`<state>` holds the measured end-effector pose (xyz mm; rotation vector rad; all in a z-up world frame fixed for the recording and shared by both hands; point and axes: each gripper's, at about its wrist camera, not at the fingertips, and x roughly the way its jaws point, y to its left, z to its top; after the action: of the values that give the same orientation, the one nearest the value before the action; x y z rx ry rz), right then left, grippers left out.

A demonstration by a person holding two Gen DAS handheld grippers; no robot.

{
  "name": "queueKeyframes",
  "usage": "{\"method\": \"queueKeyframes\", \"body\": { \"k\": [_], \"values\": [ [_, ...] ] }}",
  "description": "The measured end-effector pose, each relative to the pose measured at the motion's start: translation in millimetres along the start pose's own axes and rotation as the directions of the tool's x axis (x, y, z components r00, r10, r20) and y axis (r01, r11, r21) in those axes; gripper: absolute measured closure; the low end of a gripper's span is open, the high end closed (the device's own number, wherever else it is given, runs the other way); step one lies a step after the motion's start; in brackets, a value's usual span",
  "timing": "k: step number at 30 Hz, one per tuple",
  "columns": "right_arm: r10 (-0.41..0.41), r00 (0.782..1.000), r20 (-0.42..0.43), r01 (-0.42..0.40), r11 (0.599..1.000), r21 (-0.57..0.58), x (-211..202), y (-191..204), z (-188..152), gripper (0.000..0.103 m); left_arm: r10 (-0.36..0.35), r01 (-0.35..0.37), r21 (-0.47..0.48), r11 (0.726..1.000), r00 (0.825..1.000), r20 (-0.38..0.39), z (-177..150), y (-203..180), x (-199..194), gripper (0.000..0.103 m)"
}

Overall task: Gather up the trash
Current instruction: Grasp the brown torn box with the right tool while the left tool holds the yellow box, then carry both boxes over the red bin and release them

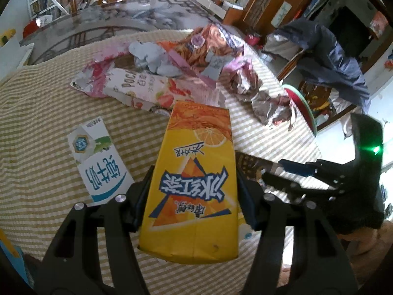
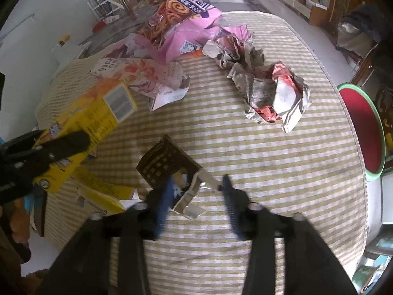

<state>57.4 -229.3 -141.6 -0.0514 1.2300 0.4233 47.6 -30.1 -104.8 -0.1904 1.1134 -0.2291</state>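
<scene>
left gripper (image 1: 194, 194): clamped across the yellow-orange cardboard drink carton (image 1: 194, 184), raised over the striped tablecloth (image 1: 36, 113) | handling: light, stiff, crushable; hold flat sides mid-body | right gripper (image 2: 196, 191): jaws apart, blurred, straddling the dark foil-lined snack wrapper (image 2: 169, 169) near centre; thin, floppy, slippery; pinch its edge

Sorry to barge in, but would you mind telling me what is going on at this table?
A person is clearing trash off a striped tablecloth with a handheld gripper in each hand. The left gripper is clamped on a yellow drink carton. The right gripper sits over a dark snack wrapper, jaws either side of it, not clearly gripping. A white milk carton, pink snack bags and crumpled wrappers wait on the cloth.
</scene>
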Motion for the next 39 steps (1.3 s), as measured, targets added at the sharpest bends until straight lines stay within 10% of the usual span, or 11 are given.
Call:
{"method": "queueKeyframes", "body": {
  "k": [10,18,22,35,39],
  "values": [
    [-0.070,0.997,-0.037,0.065,0.990,-0.127,23.0,26.5,4.7,0.031,-0.012,0.012,0.002,1.000,0.999,0.033,9.6,-5.7,-9.2,0.044],
    [-0.008,1.000,0.011,0.009,0.997,-0.076,7.1,22.1,11.9,0.077,-0.011,0.012,-0.016,1.000,0.999,0.038,11.8,-2.7,-7.5,0.044],
    [0.010,1.000,0.023,-0.009,1.000,-0.026,-1.6,8.3,13.9,0.078,-0.016,0.016,-0.017,1.000,0.999,0.042,14.7,-5.1,-6.6,0.044],
    [-0.059,0.998,-0.011,0.057,0.985,-0.162,16.9,31.4,8.1,0.035,-0.017,0.018,-0.019,1.000,0.999,0.045,18.5,-7.0,-4.3,0.044],
    [-0.082,0.995,-0.048,0.072,0.981,-0.182,31.7,35.8,7.1,0.038,-0.013,0.014,-0.029,0.999,0.999,0.044,18.7,-4.1,-4.1,0.044]
  ]
}}
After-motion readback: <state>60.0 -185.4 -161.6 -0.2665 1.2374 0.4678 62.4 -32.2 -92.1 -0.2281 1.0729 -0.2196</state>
